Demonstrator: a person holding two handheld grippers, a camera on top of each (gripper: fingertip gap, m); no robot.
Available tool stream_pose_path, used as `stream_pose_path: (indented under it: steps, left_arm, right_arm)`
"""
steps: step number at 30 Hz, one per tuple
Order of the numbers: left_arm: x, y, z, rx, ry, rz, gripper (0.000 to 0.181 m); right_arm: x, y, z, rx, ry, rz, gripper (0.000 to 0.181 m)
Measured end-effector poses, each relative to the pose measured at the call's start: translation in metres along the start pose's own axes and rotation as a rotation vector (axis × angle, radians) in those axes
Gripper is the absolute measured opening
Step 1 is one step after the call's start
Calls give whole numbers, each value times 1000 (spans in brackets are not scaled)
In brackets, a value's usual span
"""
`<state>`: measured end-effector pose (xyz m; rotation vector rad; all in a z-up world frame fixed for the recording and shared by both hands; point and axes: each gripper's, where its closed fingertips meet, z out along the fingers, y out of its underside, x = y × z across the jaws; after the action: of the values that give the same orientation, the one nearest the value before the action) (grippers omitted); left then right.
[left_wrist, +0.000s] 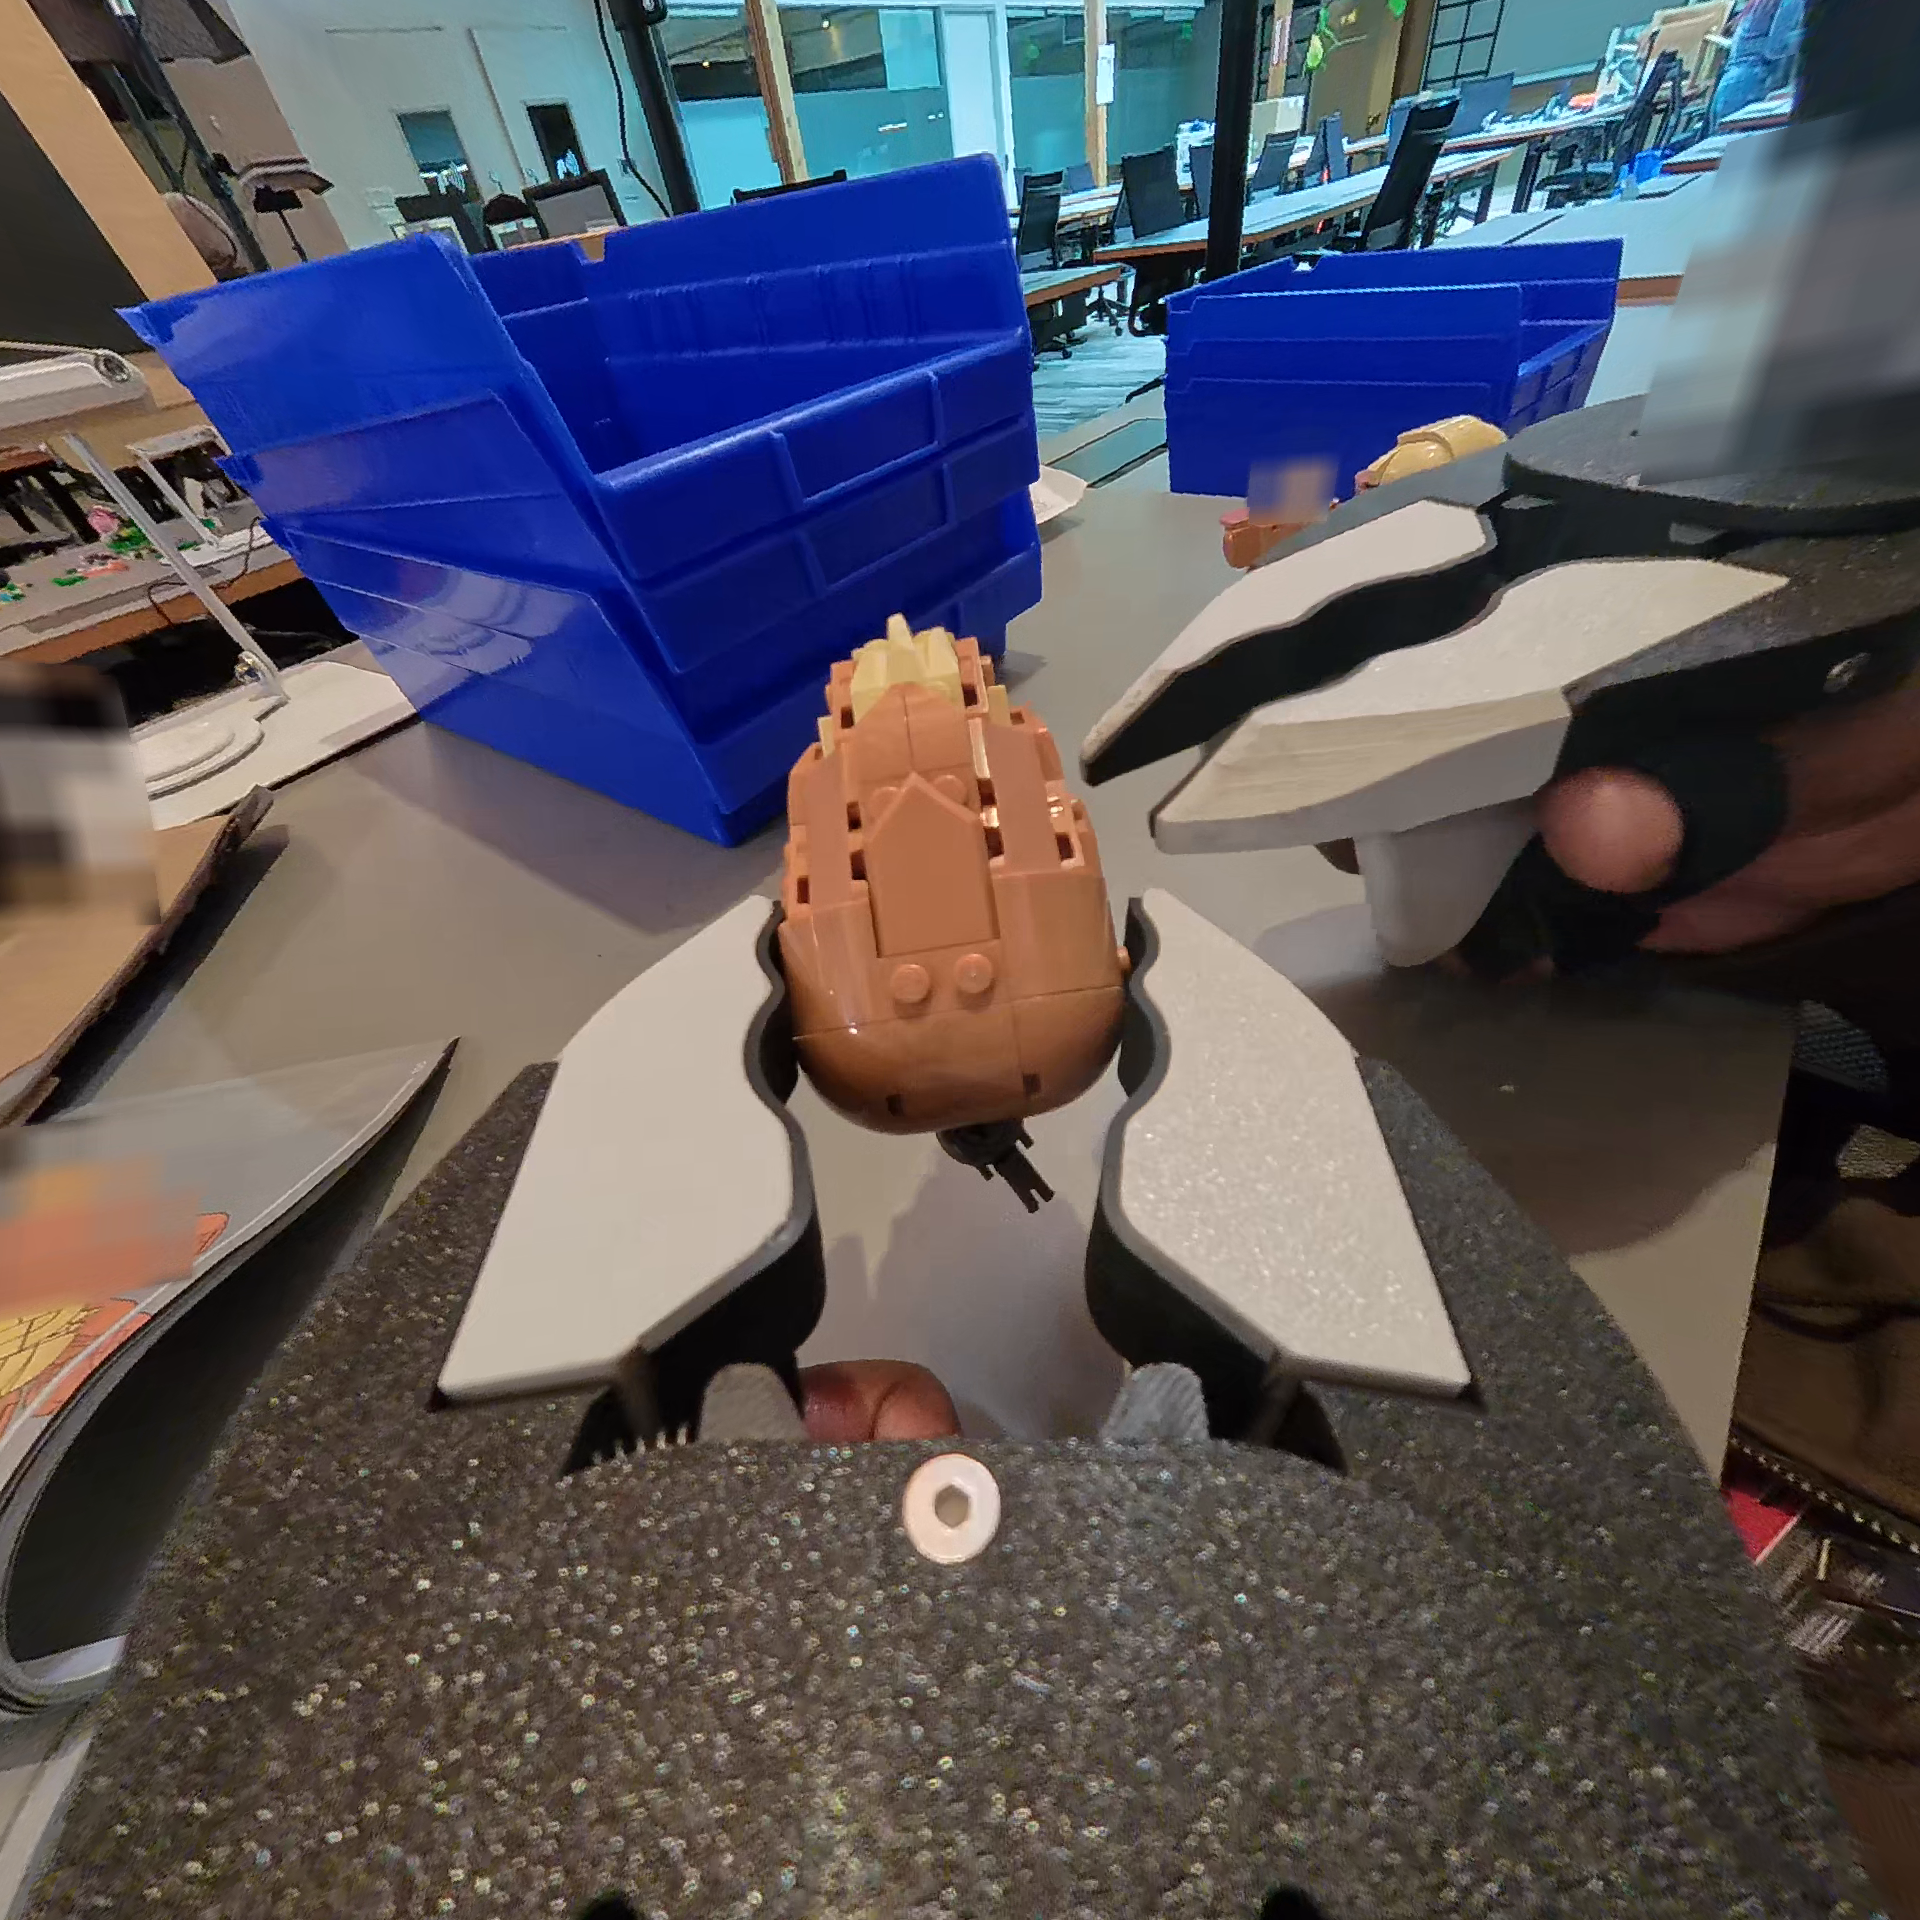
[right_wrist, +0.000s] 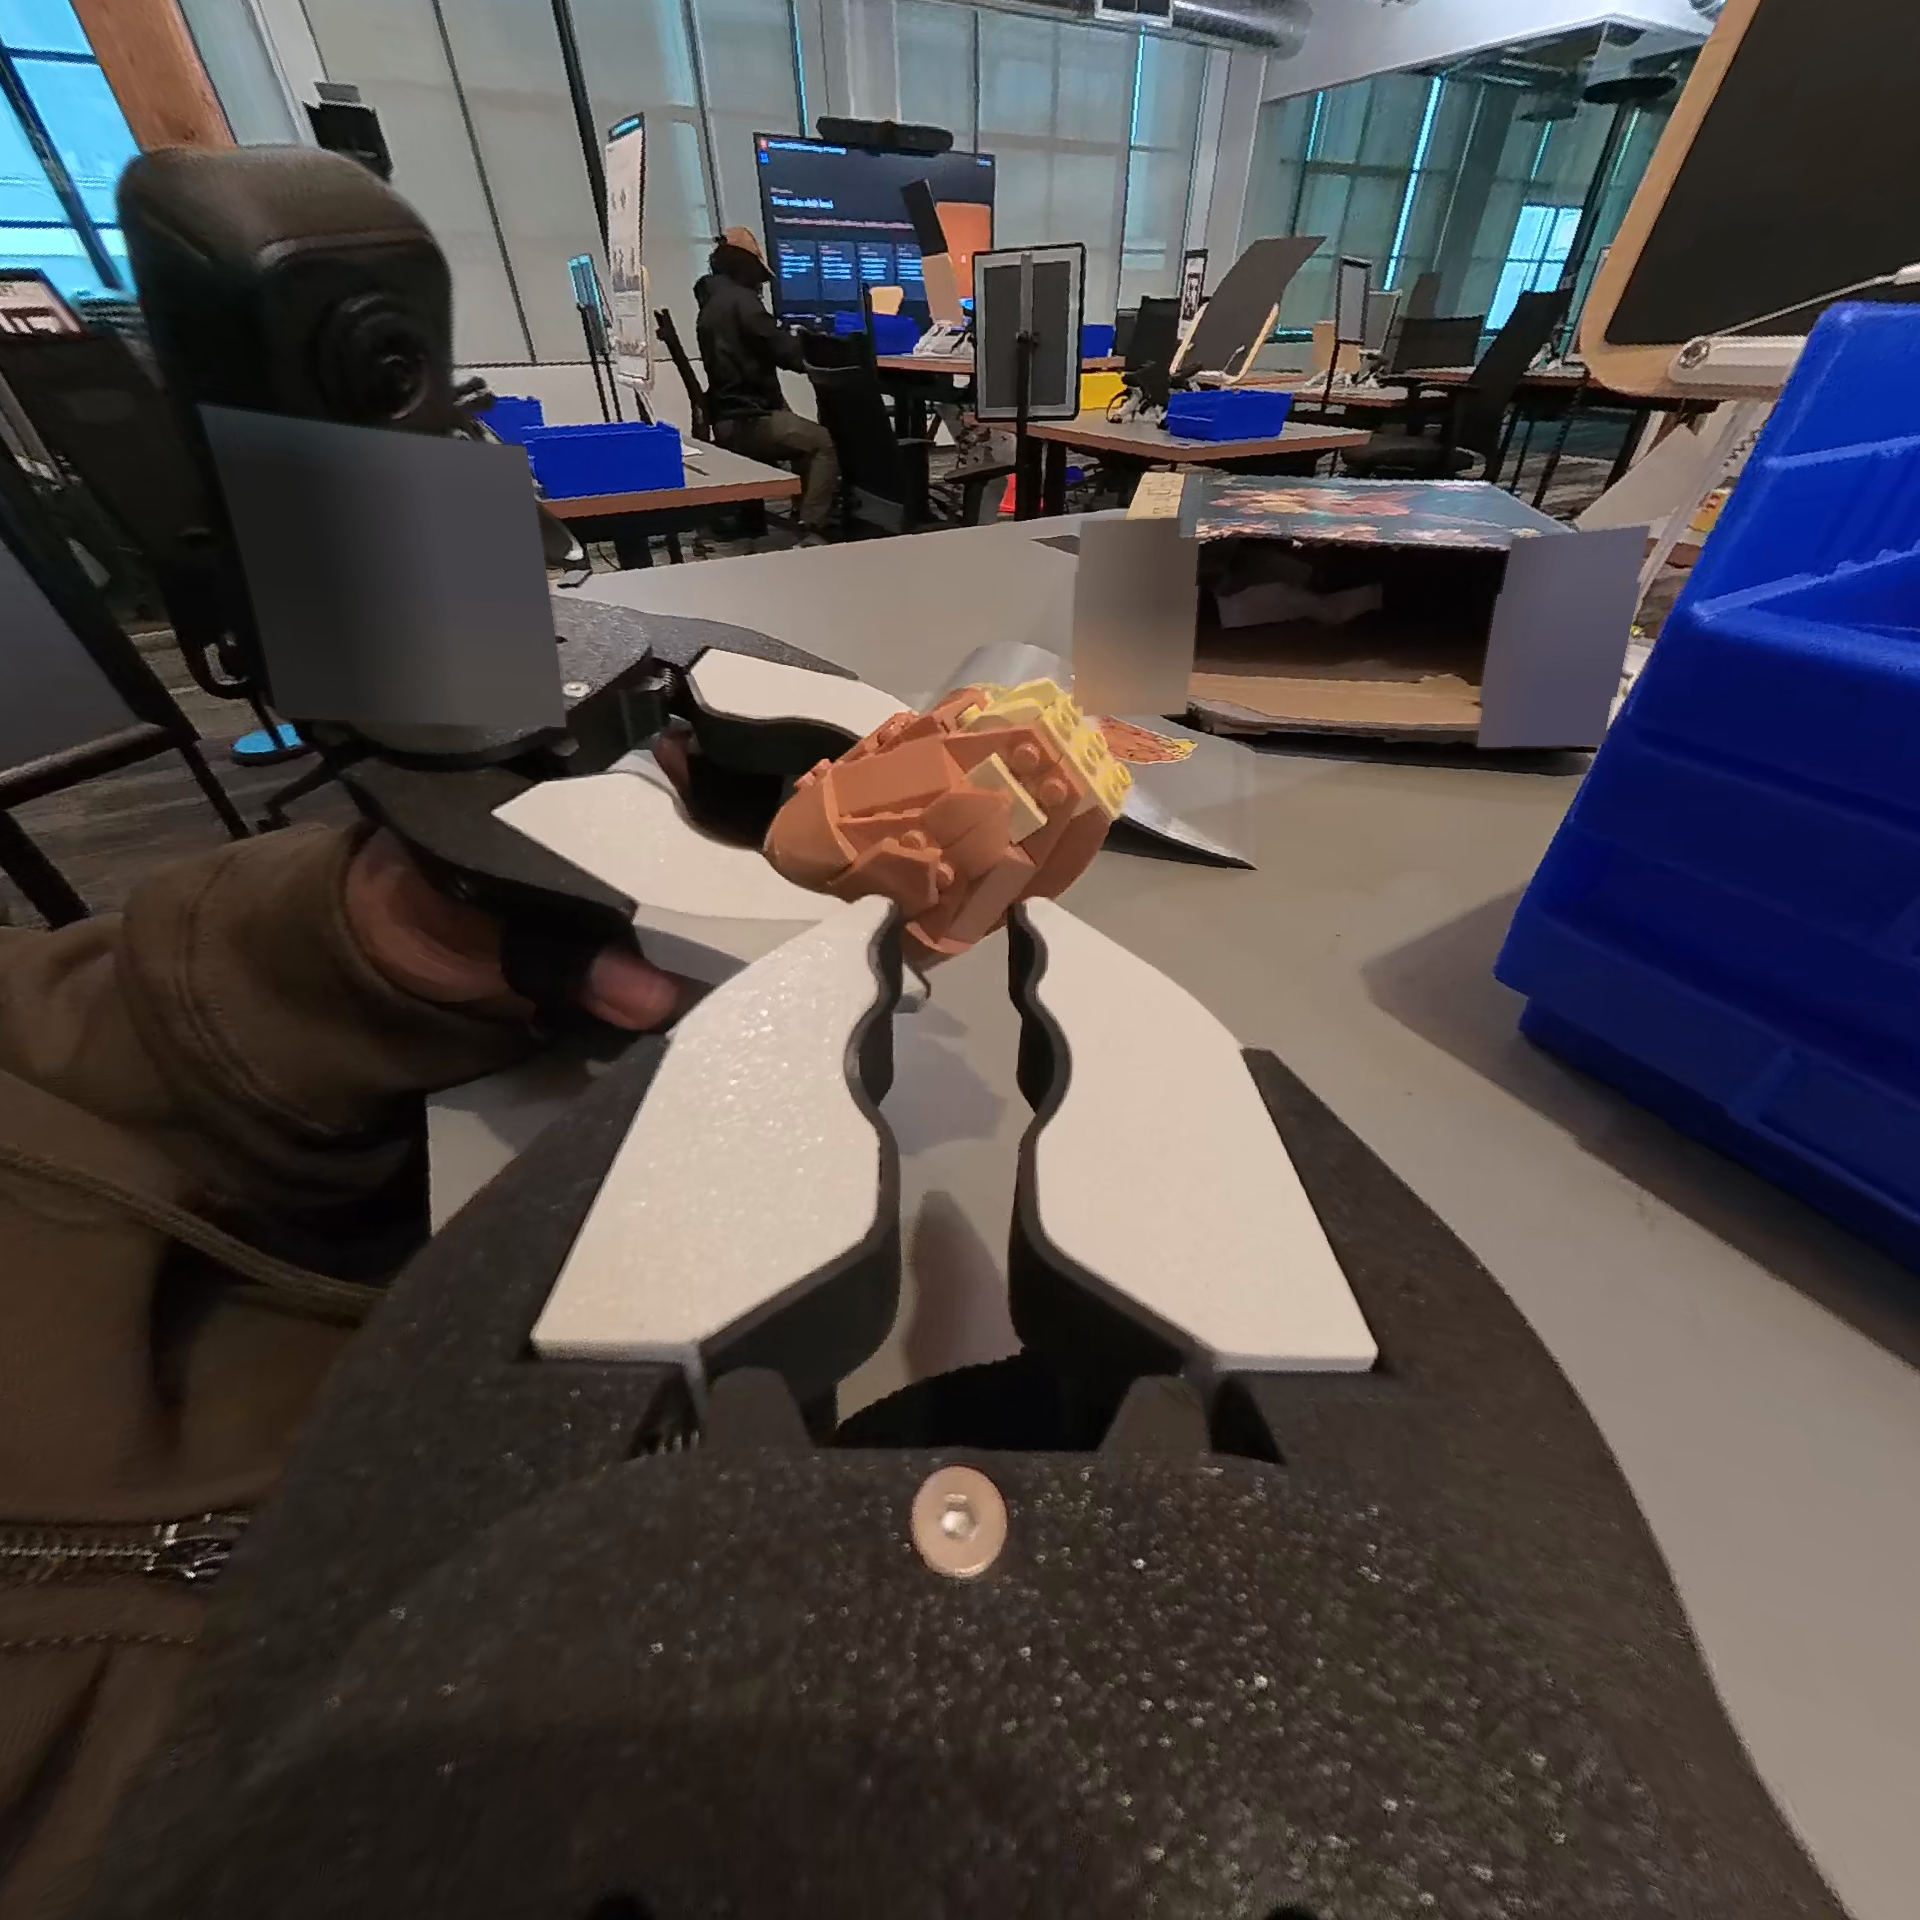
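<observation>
Left gripper (left_wrist: 951, 935) is clamped on a brown brick-built model (left_wrist: 940, 883), a rounded egg-like lump of tan/brown plates with pale yellow bricks at the far end, held clear of the grey table (left_wrist: 499, 914). The model's long axis runs straight out along the left fingers, rounded brown end toward the wrist, yellow end away; a small black pin sticks out under the near end. In the right wrist view the same model (right_wrist: 935, 821) sits just past the tips of the right gripper (right_wrist: 951, 920), nearly level with them, and its long axis lies crosswise to the right fingers, yellow end to the right. Right jaws stand slightly parted, a narrow gap with nothing in it; the lower edge of the model looks to be at or just touching the tips, can't tell which. So left has the part and right is closest to its side, coming from the right of the left gripper (right_wrist: 727, 748). Around: stacked blue bins (left_wrist: 644, 499) beyond the model, a second blue stack (left_wrist: 1382, 374) farther right, an open cardboard box (right_wrist: 1340, 634), and a printed booklet (left_wrist: 187, 1268) at left.
</observation>
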<state>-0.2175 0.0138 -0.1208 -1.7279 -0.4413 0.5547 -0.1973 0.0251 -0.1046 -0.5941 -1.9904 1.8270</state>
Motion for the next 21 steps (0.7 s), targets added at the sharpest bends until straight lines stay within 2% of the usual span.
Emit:
stream_pose_path:
  steps: [5,12,21]
  left_arm:
    - [1,-1,1,6,-32,63,61]
    - [-2,0,3,1,-135,222,60]
    - [-1,-10,0,36,-236,417,61]
  right_arm:
    - [6,-2,1,19,-15,138,17]
    - [8,-8,0,79,-130,396,19]
    - [4,-11,2,109,-242,583,22]
